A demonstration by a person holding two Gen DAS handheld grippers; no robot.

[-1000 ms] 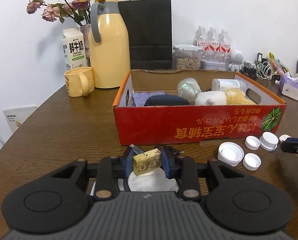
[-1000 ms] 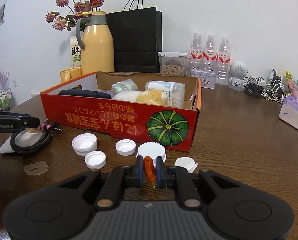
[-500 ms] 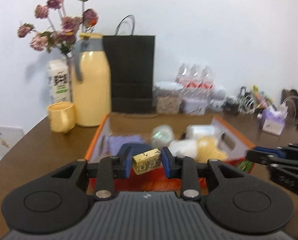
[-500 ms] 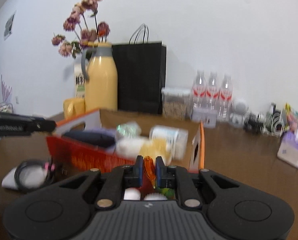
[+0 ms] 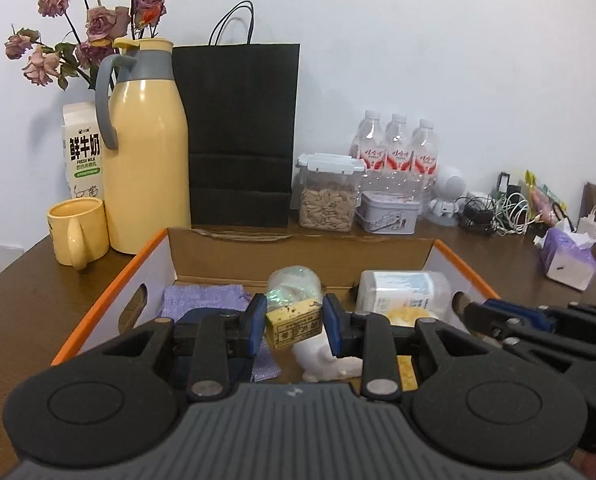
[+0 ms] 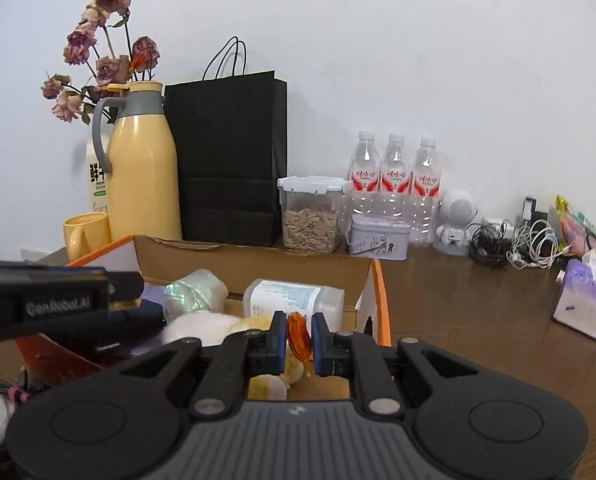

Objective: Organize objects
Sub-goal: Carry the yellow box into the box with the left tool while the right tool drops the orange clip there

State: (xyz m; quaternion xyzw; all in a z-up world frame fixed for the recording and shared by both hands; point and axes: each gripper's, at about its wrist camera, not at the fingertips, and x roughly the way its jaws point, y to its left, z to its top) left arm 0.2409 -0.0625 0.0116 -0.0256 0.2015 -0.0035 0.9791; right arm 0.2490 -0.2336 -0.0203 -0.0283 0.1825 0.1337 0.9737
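Note:
My left gripper (image 5: 294, 322) is shut on a small yellow box (image 5: 293, 323) and holds it above the open cardboard box (image 5: 109, 288). My right gripper (image 6: 299, 338) is shut on a thin orange piece (image 6: 298, 334) and holds it over the same box (image 6: 380, 300), near its right wall. Inside lie a purple cloth (image 5: 201, 296), a dark pouch (image 5: 195, 318), a clear wrapped ball (image 5: 293, 282), a white jar (image 5: 406, 294) and a white and yellow plush toy (image 5: 330, 362). The right gripper shows at the right of the left wrist view (image 5: 538, 332). The left gripper shows at the left of the right wrist view (image 6: 57, 304).
Behind the box stand a yellow thermos (image 5: 147, 148), a yellow mug (image 5: 77, 234), a milk carton (image 5: 83, 152), a black paper bag (image 5: 239, 136), a seed container (image 5: 328, 192), a tin (image 5: 388, 216) and water bottles (image 5: 394, 152). A tissue pack (image 5: 568, 258) and cables (image 5: 498, 208) lie at right.
Both grippers rose from the table in front of the box and moved forward over it, each still holding its object. The white caps and black cable dropped out of view.

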